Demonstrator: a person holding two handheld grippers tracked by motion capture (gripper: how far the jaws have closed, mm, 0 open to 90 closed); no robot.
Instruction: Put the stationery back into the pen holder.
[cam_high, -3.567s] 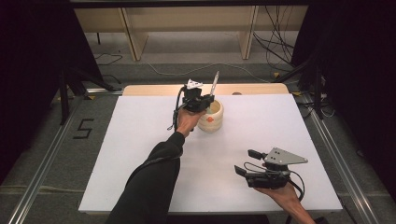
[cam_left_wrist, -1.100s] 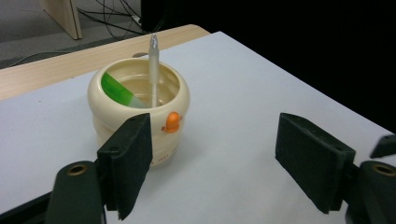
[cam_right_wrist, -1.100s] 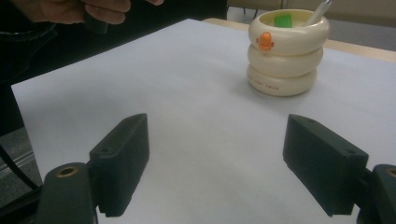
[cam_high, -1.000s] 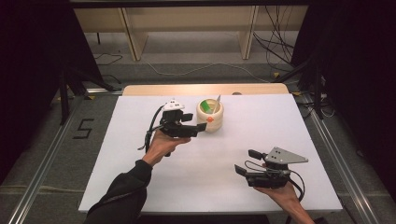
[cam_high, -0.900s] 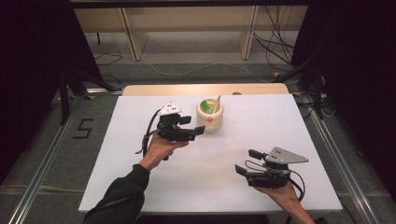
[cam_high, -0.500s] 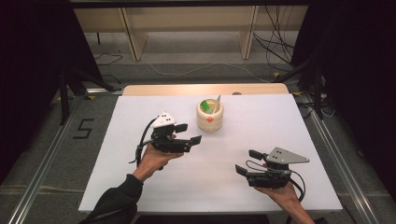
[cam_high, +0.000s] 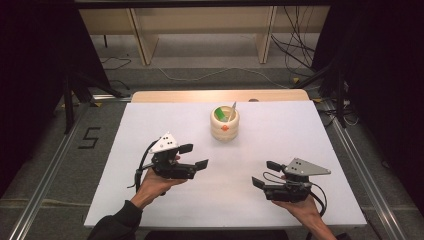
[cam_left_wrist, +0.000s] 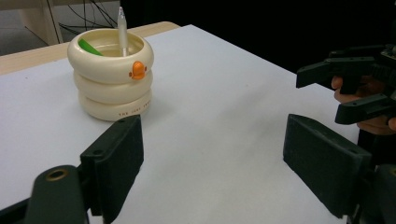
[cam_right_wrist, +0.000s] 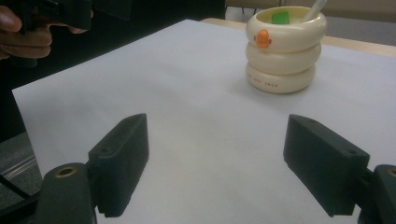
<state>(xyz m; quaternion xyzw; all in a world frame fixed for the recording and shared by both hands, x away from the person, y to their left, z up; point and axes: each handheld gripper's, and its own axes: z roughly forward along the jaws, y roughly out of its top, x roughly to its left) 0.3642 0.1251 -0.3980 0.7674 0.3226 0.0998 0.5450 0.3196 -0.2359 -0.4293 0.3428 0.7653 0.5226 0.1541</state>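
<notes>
A cream ringed holder (cam_high: 224, 124) with an orange mark stands at the table's far middle. In it are a green piece (cam_high: 220, 113) and a pale pen (cam_high: 232, 109) that leans out. My left gripper (cam_high: 194, 156) hovers open and empty at the front left, well short of the holder. It points toward the holder (cam_left_wrist: 112, 79) and pen (cam_left_wrist: 122, 28), with its jaws (cam_left_wrist: 215, 172) wide apart. At the front right my right gripper (cam_high: 265, 174) is open and empty too. Its jaws (cam_right_wrist: 215, 168) frame bare table, with the holder (cam_right_wrist: 282, 49) beyond.
The white table top (cam_high: 280, 135) has a wooden strip (cam_high: 220, 95) along its far edge. Metal rails (cam_high: 50, 175) run along both sides. Shelf legs (cam_high: 140, 40) and cables (cam_high: 295, 45) lie on the floor behind. A "5" (cam_high: 90, 137) marks the floor at left.
My left gripper has drawn back from the holder toward the front left, open and empty; the pen now stands in the holder. The right gripper has stayed put.
</notes>
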